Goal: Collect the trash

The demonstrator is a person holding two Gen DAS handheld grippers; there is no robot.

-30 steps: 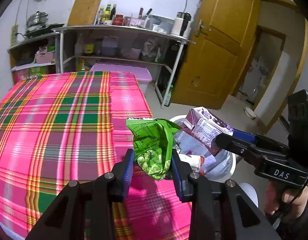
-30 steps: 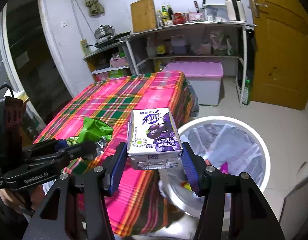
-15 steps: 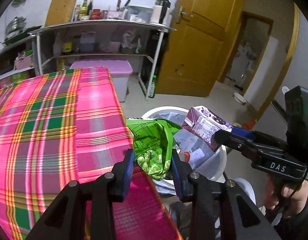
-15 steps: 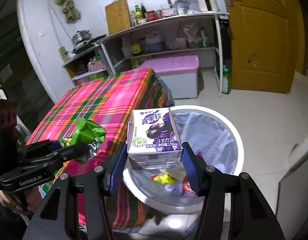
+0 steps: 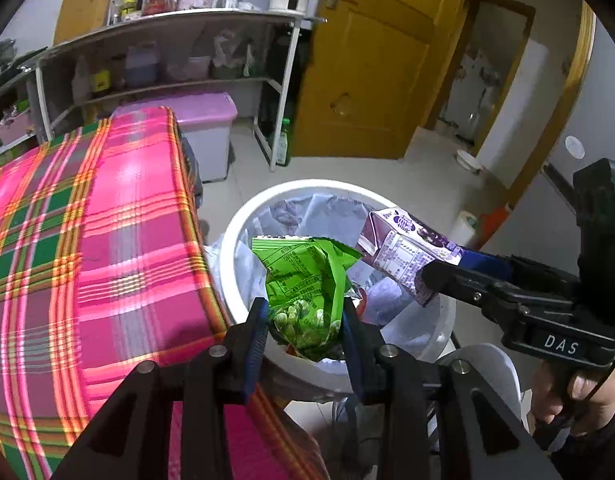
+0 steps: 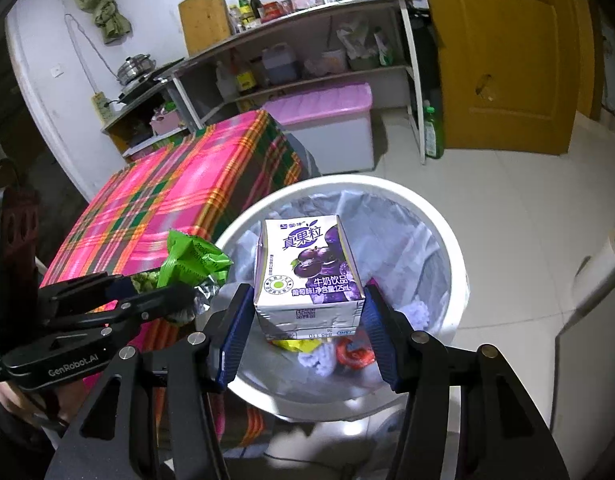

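Green crinkly plastic fills the left gripper (image 5: 303,330): its two pads squeeze the low end of a snack bag (image 5: 307,280), about half way shut. The bag stands up tall from the pads, and its top end leans out over the bin (image 5: 243,232).

The right gripper (image 6: 305,322) pinches a purple drink box (image 6: 309,276) by its two sides, also about half way shut. The box stands up straight, with its long side going up and down.

What matters most now is what is under each thing. The white bin with a thin bag liner sits on the floor, right beside the edge of the table (image 5: 87,240) with the pink check cloth. In the right view the box hangs right over the middle of the bin mouth, with other trash down below it. So if the pads open, I think the box will fall straight in.

The snack bag is not as well placed. In the left view it hangs over the near rim, on the table side. The left pads sit just about over that rim. It is light and floppy, so it could catch on the rim or slide outside. The left hand likely needs to go a bit more toward the middle first
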